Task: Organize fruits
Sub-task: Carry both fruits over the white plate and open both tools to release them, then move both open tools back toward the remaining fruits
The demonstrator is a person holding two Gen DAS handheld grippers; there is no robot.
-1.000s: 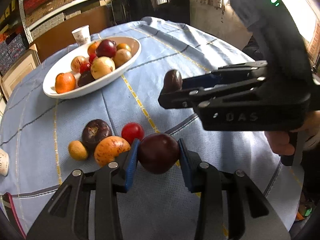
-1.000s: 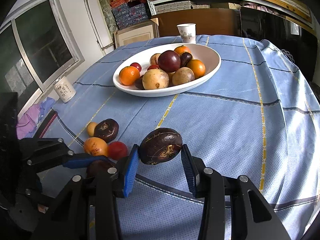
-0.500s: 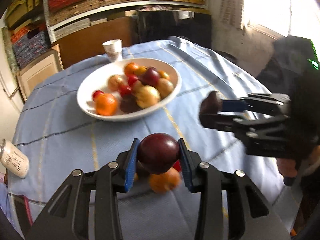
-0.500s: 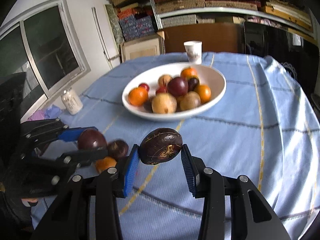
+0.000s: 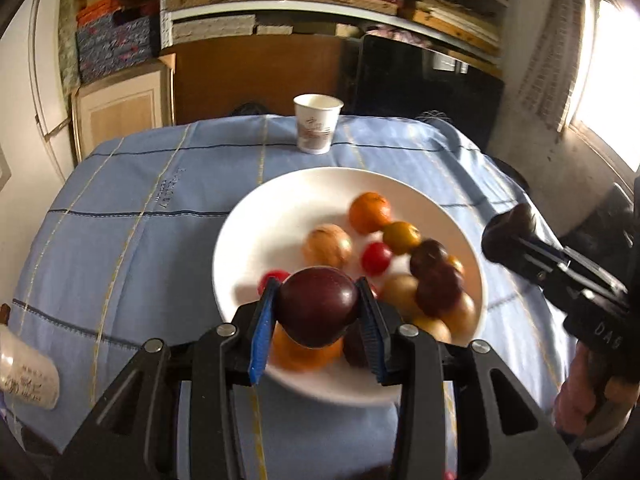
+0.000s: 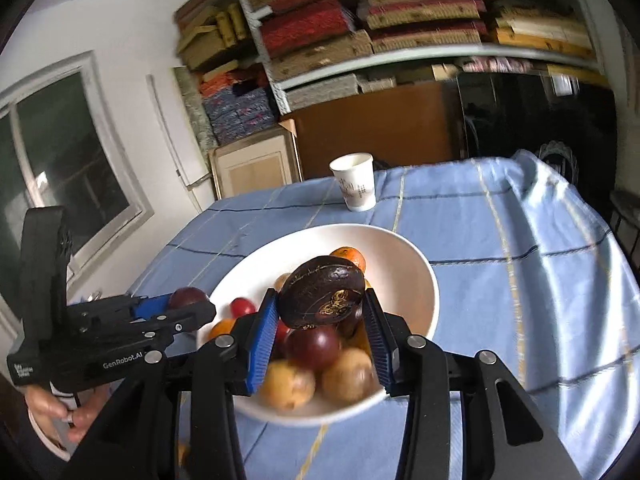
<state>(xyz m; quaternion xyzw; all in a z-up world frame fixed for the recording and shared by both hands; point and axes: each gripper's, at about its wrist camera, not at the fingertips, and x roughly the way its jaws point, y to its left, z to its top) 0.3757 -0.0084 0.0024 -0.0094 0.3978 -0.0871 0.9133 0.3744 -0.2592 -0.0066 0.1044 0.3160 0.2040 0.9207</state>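
- Shelving stacked with boxes and folded textiles fills the wall behind our table; a blue checked tablecloth [image 5: 160, 240] covers the top.
- One white paper cup [image 5: 317, 123] stands upright on the cloth beyond the bowl, apart from it.
- One white bowl [image 5: 256, 240], oval, sits mid-table and holds our sorted fruit: an orange [image 5: 370, 212], a pale tan fruit [image 5: 327, 245], a small red fruit [image 5: 376, 258], a yellow-orange fruit [image 5: 401, 237], and dark purple ones at the right side, somewhat blurred.
- Left gripper [image 5: 318, 316]: we hold it above the near rim of the bowl, its blue pads pinching a round dark red plum [image 5: 318, 306] from both sides.
- Right gripper [image 6: 322, 330]: we hold it over the bowl's near half, pads clamped on a dark brown wrinkled fruit [image 6: 322, 298] with a lighter mark on its skin.
- In the right wrist view the left gripper shows at the bowl's left edge with the plum at its tip; our left hand [image 6: 60, 412] grips its handle.
- One white jar with printed characters [image 5: 26, 376] lies at the left edge of the cloth, well apart from the bowl.
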